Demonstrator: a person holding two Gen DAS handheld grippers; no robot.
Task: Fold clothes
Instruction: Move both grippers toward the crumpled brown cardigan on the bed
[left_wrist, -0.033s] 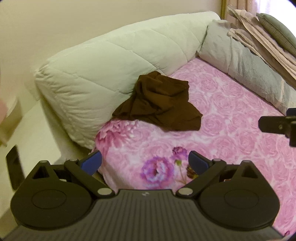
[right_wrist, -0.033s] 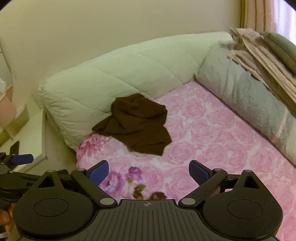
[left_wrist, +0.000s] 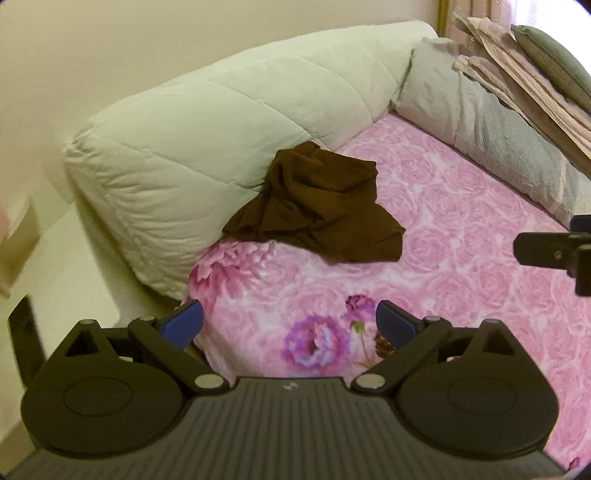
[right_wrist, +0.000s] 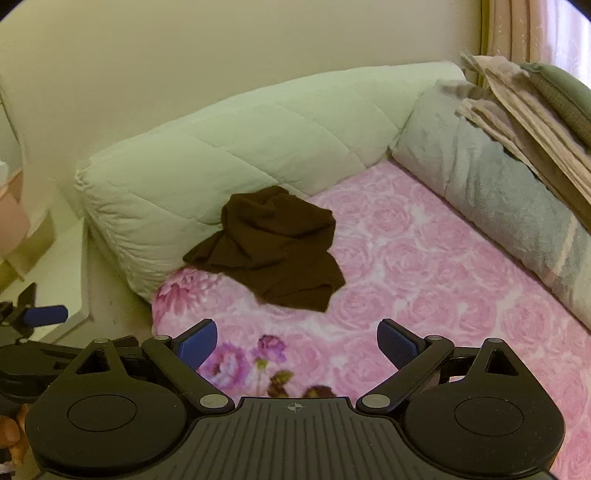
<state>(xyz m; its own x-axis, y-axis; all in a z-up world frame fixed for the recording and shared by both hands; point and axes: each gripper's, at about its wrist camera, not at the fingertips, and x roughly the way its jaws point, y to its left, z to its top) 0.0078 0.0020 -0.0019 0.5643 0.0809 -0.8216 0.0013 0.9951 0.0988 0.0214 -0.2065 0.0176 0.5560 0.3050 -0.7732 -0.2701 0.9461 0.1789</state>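
A crumpled dark-brown garment (left_wrist: 317, 210) of soft, matte cloth lies in a rumpled heap on the bed's plush pink rose-patterned blanket (left_wrist: 461, 266), its upper edge resting against a puffy, pale-green quilted duvet (left_wrist: 229, 136) rolled along the wall. On the far side a grey textured blanket roll (right_wrist: 498, 192) carries a stack of folded beige and olive fabrics (right_wrist: 535, 103). The left claw (left_wrist: 290, 323) and right claw (right_wrist: 297, 341) both hover near the bed's edge, well short of the garment, blue-padded fingers spread wide apart and holding nothing.
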